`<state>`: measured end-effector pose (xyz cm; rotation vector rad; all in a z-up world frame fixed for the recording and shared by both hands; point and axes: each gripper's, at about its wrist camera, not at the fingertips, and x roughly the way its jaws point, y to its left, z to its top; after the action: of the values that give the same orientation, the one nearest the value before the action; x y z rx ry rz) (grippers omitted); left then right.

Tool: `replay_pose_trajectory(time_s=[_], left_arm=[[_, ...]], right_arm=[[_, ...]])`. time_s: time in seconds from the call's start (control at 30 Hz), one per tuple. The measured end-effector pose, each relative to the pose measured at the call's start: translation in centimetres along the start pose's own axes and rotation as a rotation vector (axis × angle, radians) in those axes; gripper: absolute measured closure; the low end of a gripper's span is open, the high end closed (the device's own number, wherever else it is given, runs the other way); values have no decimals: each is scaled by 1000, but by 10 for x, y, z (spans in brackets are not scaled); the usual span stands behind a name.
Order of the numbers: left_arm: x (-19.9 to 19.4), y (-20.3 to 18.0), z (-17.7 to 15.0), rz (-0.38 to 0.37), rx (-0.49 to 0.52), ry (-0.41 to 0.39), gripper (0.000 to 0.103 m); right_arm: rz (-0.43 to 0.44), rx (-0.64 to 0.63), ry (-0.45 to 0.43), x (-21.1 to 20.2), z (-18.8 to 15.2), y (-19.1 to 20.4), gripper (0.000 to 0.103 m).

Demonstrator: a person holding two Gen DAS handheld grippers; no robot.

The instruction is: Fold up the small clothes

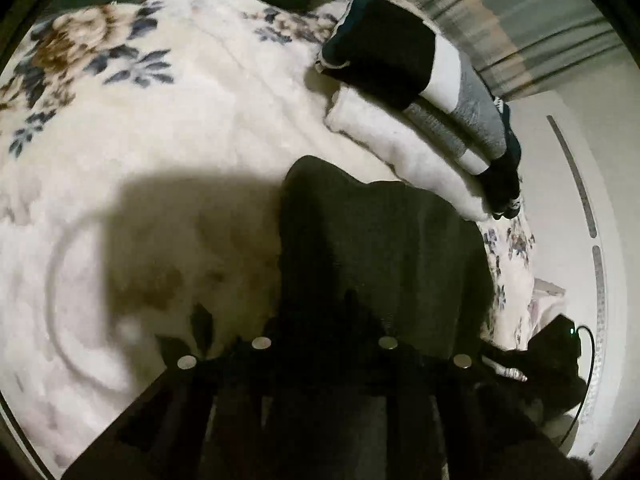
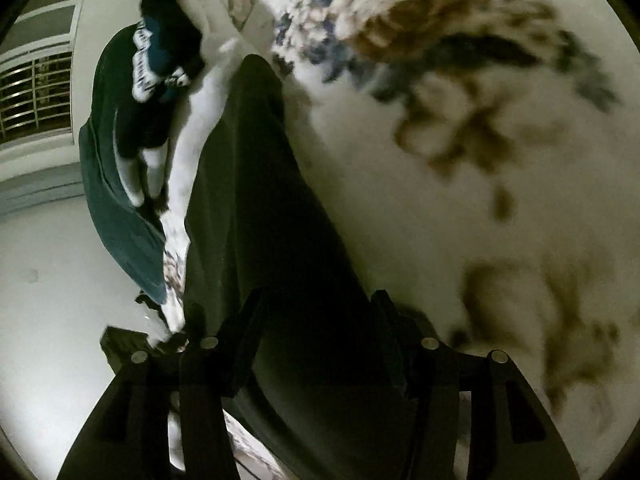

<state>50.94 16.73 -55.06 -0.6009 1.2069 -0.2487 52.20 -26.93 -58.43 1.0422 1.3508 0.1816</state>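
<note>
Both grippers are carrying one dark garment (image 1: 380, 248) over a cream floral blanket (image 1: 160, 140), so the step in hand looks like a fold or a transfer of the piece toward the stack of folded clothes (image 1: 420, 92) lying at 1 o'clock in the left wrist view.

The left gripper (image 1: 324, 320) is sitting buried in the dark cloth; its fingers are lost against the fabric, so I cannot tell whether it is clenched or released. In the right wrist view the right gripper (image 2: 316, 320) is standing with its jaws apart and the garment (image 2: 260, 200) running between them toward 12 o'clock; whether the pads are pressing is not clear.

The garment is looking dark green-black, soft and limp, draping in long folds with no stiff edges. It is hanging from the tools and trailing onto the blanket.

The next move probably calls for laying the cloth flat and keeping both edges level, so the fold is landing square.
</note>
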Motion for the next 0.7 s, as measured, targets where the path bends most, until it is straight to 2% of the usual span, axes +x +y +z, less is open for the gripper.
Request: replay_pose_trajectory(time_s=[0.03,0.1,0.13,0.17,0.27,0.33,0.37,0.4,0.43,0.47,0.5,0.6,0.63,0.67,0.7], left_arm=[[1,4,2,-6,-9,6,88],[3,13,3,-15,-25,15,88],[3,16,3,-22,-29,23,88],[3,16,3,-25,-24,29,88],[1,14,12,-35,-52,58,81],[-11,17,7,-64,-94,60,76],[-17,18,2,-78,-104,57,70],[-25,18,-7,-90,-114,57,65],[-29,19,-14,-91,-117,59,63],[-32,19,-23,-82,-115,67,62],[-34,20,-33,-73,-113,76,62],[-31,18,-53,-49,-96,68,64],[-31,17,-57,-40,-84,52,70],[-31,18,-58,-34,-77,36,87],[-31,21,-56,-26,-81,27,88]], right_arm=[[-47,-16,-17,-3,1,2,94],[-119,-21,-90,-19,7,-1,101],[-143,-6,-101,-26,7,-7,101],[-136,19,-76,-25,11,-13,101],[-175,-37,-38,-23,12,-8,101],[-139,-36,-1,-23,7,4,98],[-121,-34,16,-25,4,5,94],[-105,-32,33,-28,-2,5,73],[-78,-25,48,-29,-9,4,45],[-65,-17,52,-29,-14,2,36],[-50,-5,67,-26,-23,-1,33],[-52,7,142,-7,-42,-10,33],[-55,7,159,-2,-46,-13,34],[-62,-6,170,4,-50,-13,39],[-70,-36,156,7,-54,-11,75]])
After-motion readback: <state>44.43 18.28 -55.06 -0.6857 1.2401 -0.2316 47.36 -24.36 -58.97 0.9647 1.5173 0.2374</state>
